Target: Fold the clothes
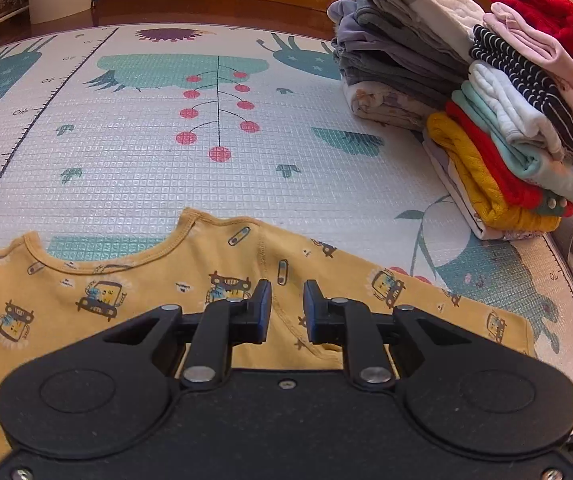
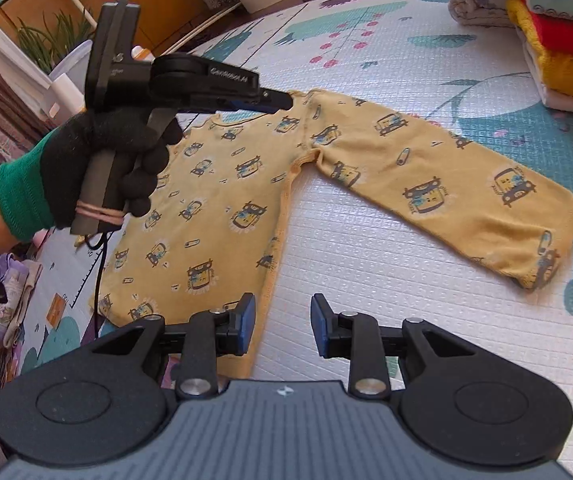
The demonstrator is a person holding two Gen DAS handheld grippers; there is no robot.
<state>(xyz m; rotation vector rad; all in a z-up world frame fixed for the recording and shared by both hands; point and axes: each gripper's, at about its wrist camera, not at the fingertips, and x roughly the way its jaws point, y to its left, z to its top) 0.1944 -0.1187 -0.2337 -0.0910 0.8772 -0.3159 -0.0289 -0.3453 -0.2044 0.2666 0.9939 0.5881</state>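
Note:
A yellow long-sleeved shirt [image 2: 222, 200] printed with little cars lies flat on the play mat [image 2: 386, 248], one sleeve [image 2: 466, 196] stretched out to the right. In the left wrist view the same shirt [image 1: 126, 292] shows its neckline and shoulder seam. My left gripper [image 1: 287, 308] hovers open over that shoulder seam, nothing between its fingers. In the right wrist view the left gripper [image 2: 282, 101] is seen from the side, held by a gloved hand [image 2: 98, 160], its tip at the shirt's shoulder. My right gripper [image 2: 282, 324] stands open at the shirt's lower hem edge.
Two stacks of folded clothes [image 1: 518, 120] sit on the mat's far right; the grey stack [image 1: 398, 48] is behind the colourful one. Loose unfolded clothes [image 2: 2, 308] lie off the mat at the left. Wooden cabinets, a white bucket and plants stand beyond the mat.

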